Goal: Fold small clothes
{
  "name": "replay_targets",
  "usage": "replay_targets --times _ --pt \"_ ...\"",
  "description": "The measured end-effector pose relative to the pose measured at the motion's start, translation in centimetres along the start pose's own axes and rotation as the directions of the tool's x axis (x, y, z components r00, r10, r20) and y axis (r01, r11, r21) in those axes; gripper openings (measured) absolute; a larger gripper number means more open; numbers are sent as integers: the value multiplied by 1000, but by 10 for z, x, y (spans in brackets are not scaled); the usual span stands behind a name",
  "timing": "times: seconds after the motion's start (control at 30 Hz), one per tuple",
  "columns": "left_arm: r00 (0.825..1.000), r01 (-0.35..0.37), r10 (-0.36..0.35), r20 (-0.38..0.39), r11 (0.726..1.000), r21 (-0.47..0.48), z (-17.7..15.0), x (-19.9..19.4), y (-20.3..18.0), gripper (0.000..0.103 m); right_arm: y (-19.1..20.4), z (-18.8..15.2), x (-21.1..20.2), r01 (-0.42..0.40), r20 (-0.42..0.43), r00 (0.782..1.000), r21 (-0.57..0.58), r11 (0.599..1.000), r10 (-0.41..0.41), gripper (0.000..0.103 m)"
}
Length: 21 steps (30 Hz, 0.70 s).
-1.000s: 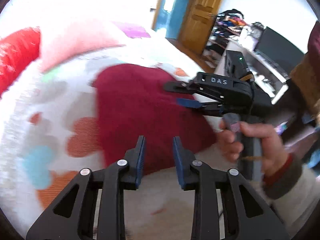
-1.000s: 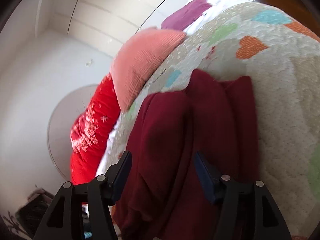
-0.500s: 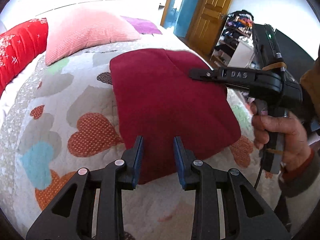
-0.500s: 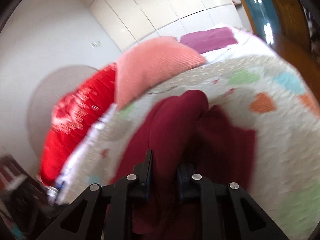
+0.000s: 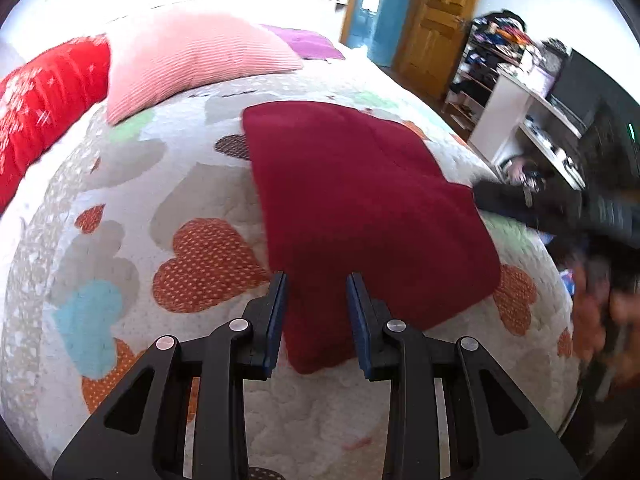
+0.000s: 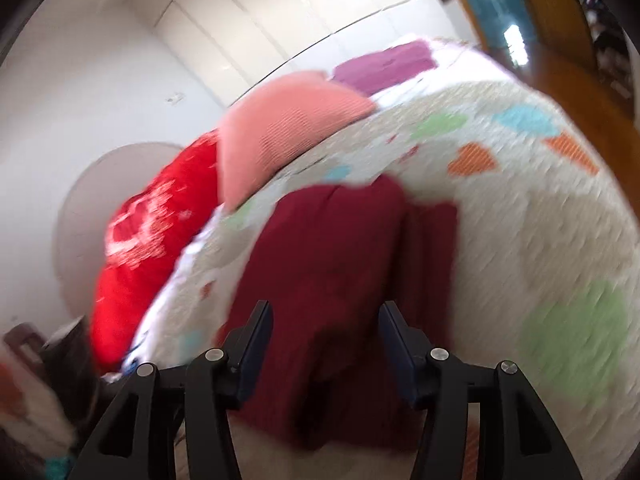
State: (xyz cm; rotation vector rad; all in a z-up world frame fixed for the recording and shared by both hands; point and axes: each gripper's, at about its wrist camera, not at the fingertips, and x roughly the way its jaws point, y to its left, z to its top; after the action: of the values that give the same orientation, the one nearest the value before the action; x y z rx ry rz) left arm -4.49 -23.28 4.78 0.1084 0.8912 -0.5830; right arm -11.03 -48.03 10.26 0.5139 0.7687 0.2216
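The dark red garment (image 5: 360, 208) lies flat on the quilt (image 5: 132, 208) of the bed, as a folded rectangle. It begins between the fingers of the left gripper (image 5: 316, 312) and runs toward 12 o'clock, in the direction of the pink pillow (image 5: 192, 56).

In my judgement one fold is laid and the next step is to grip an edge for another fold. To do it well, each gripper should come low to the quilt, take only the near edge of the cloth and not the quilt under it, and both should lift together so the edge stays straight.

The left gripper is partly open and holds nothing; the near corner of the garment is seen in the gap between its fingers, but they do not press it. The right gripper (image 6: 326, 340) is open wider, also empty, above the garment (image 6: 332, 272). In the left view it is only a dark blur at 3 o'clock, near the right edge of the cloth.

The fabric looks thick and soft, like fleece or knit. From the right side, a ridge runs along it and one narrower layer shows beside the main panel, so the layers are not perfectly even.
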Motion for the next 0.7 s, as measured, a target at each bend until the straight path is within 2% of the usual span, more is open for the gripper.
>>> replay_targets --times 0.13,0.17,0.2,0.23,0.3,0.37,0.43,0.47,0.57,0.6,0.67,0.7 --pt "999 12 -14 -33 998 -56 -3 2 5 28 0 -12 28 -2 -50 999 62 998 5 53" --pt "999 9 -11 -33 998 -57 -5 -2 3 28 -4 -13 40 -19 -61 998 87 996 25 48" --pt "1000 7 -8 -25 999 -51 -4 -6 1 28 -4 -14 49 -33 -63 997 89 996 38 39" --pt "1000 8 -8 -14 999 -46 -6 -13 -2 28 -2 -14 52 -12 -62 998 69 998 17 23" --pt "1000 11 -10 14 999 -41 -3 -20 -5 28 22 -12 40 66 -21 997 -76 995 -68 19" --pt "1000 19 -18 16 999 -46 -1 -17 -7 36 36 -14 23 120 17 993 -162 979 -119 15" --pt "1000 31 -31 -6 998 -54 -1 -4 -13 38 36 -15 17 198 31 980 -192 961 -195 14" --pt "999 27 -28 -20 998 -49 -1 3 -15 38 29 -16 22 224 6 974 -185 957 -227 14" --pt "999 -12 11 -37 1000 -25 -5 12 -21 38 10 -20 35 219 -38 974 -122 968 -225 15" --pt "999 -18 18 -31 1000 -18 -5 11 -21 38 6 -20 32 207 -38 977 -91 974 -211 18" --pt "999 -25 25 -23 1000 -13 -4 8 -20 38 2 -17 19 208 -21 978 -64 976 -209 32" --pt "999 -26 26 -21 1000 -16 -2 6 -19 38 4 -15 8 208 2 978 -58 976 -208 34"
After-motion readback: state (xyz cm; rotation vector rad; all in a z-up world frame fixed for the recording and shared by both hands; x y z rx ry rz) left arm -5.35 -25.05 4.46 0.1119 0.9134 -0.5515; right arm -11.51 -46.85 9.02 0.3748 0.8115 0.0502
